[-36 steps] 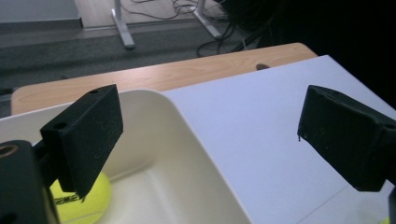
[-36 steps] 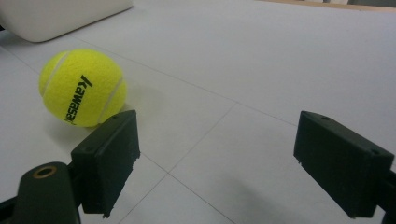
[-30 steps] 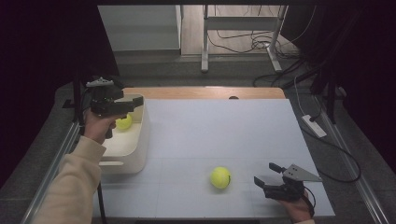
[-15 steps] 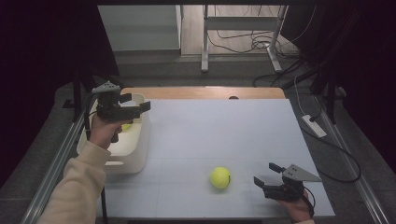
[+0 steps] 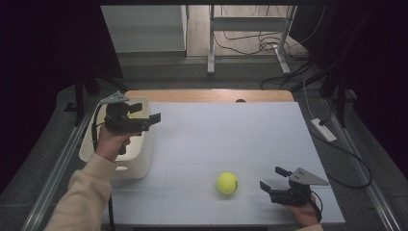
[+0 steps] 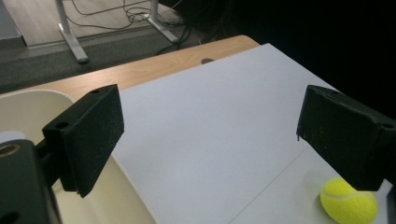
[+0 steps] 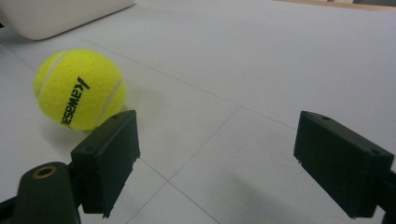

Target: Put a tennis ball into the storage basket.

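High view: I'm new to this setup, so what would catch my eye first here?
The bright yellow tennis ball stands out, lying alone on the pale table near the front edge. Just to its right sits the right hand-held gripper, jaws open and empty. At the left, the left hand-held gripper is held open above the cream bin.

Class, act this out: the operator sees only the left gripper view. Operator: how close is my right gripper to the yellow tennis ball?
Observer: In the high view the right gripper sits just right of the yellow felt tennis ball, apart from it, jaws open.
Operator: Any marking on it?
Observer: Black lettering, in the right gripper view.
Operator: Anything in the cream plastic tub?
Observer: The high view shows a yellow patch inside it, behind the left gripper.
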Demonstrator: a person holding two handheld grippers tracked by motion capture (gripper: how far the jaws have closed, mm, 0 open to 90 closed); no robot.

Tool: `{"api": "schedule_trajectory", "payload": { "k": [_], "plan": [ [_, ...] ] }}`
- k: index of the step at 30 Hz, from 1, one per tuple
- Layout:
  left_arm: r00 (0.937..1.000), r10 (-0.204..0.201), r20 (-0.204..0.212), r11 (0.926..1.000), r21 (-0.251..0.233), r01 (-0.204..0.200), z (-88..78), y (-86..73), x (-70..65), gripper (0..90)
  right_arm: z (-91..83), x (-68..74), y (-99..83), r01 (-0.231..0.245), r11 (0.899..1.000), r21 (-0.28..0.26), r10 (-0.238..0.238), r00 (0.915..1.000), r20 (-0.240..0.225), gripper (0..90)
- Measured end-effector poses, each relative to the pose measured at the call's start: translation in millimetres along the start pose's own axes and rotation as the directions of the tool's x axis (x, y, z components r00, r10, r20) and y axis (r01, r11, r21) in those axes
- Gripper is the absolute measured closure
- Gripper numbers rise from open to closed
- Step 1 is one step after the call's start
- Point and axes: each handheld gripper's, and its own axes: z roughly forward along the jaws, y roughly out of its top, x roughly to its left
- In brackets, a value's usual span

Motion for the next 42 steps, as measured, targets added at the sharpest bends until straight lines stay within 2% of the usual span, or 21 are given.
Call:
{"api": "schedule_trajectory", "payload": {
  "k": [8, 18, 29, 33, 38, 42],
  "plan": [
    [0.9993, 0.013, 0.036, 0.9998, 0.014, -0.013, 3.8, -2.4, -11.0, 8.2, -3.9, 1.8, -1.4, 0.003, 1.0, 0.0, -0.003, 1.0, 0.008, 14.1],
    [0.9977, 0.037, 0.056, 0.9987, 0.033, -0.039, 9.5, -3.3, -21.5, 8.2, -5.8, 1.4, -2.5, 0.004, 1.0, 0.003, -0.004, 0.9999, 0.009, 14.0],
    [0.9967, 0.045, 0.067, 0.9982, 0.036, -0.048, 11.4, -5.6, -28.2, 8.2, -2.5, 1.3, -1.2, 0.01, 1.0, 0.002, -0.01, 0.9999, 0.001, 14.0],
    [0.995, 0.057, 0.082, 0.9968, 0.052, -0.061, 13.9, -7.7, -33.0, 8.2, -1.5, 1.0, -0.6, 0.015, 1.0, 0.001, -0.015, 0.9999, -0.005, 14.0],
    [0.991, 0.088, 0.1, 0.9921, 0.081, -0.096, 19.3, -11.3, -41.6, 8.2, -1.1, 1.5, -0.6, 0.014, 1.0, 0.002, -0.014, 0.9999, -0.006, 14.0],
    [0.9894, 0.095, 0.11, 0.9898, 0.096, -0.106, 23.2, -14.1, -45.9, 8.0, -1.5, 1.7, -0.6, 0.015, 1.0, 0.001, -0.015, 0.9999, -0.006, 14.0]
  ]
}}
